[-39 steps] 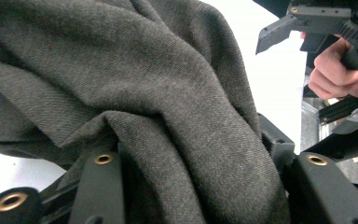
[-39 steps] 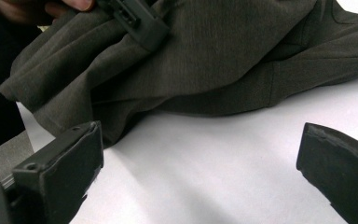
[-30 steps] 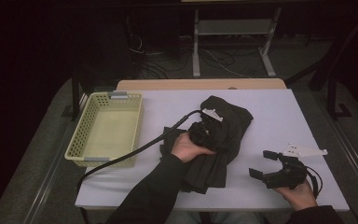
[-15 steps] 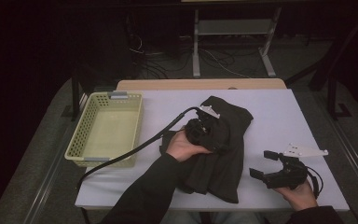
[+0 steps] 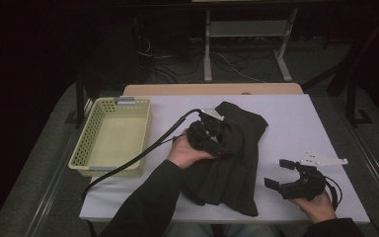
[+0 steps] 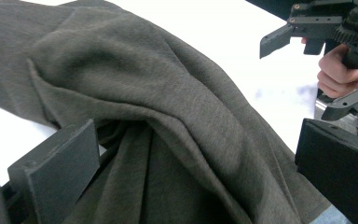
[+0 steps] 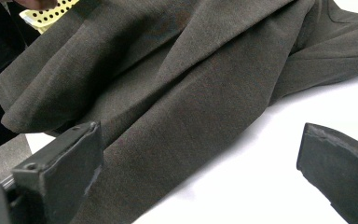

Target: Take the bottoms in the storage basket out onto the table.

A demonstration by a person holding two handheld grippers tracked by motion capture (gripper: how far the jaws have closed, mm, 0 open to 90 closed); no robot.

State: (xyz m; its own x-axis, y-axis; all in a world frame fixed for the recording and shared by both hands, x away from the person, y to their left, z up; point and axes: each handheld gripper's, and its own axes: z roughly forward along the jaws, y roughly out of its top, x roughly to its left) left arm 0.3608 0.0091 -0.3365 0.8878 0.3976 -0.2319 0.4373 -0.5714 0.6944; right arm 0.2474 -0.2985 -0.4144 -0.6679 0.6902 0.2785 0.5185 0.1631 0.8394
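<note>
Dark grey cloth [image 5: 232, 158] lies crumpled in loose folds on the white table top [image 5: 301, 123], from the middle toward the near edge, in the high view. The left gripper [image 5: 216, 140] hangs over the cloth's left part, held by the person's left hand [image 5: 185, 150]; its black cable [image 5: 143, 153] trails off past the near left corner. Its jaws have just been opening and stand wide. The right gripper [image 5: 281, 175] sits low near the table's near right edge, well apart from the cloth's edge, jaws spread wide with nothing between them. A pale yellow mesh basket [image 5: 86, 148] stands at the table's left side. Beyond the far edge runs a strip of bare wood [image 5: 212, 89]; behind it the room is dark, with a metal stand [image 5: 246, 34] and loose cables [image 5: 153, 54] on a grey floor [image 5: 34, 168].

In the left gripper view, the cloth [image 6: 168, 116] spreads beneath and between the two black jaws, which stand far apart and press on nothing. White table [image 6: 233, 42] shows beyond, and the right gripper [image 6: 317, 32] with its hand [image 6: 338, 74] at upper right.

In the right gripper view, the jaws are wide apart over bare white table [image 7: 242, 177]; the cloth [image 7: 177, 79] lies ahead, one fold close by the left jaw. A corner of the basket [image 7: 51, 14] shows at top left.
</note>
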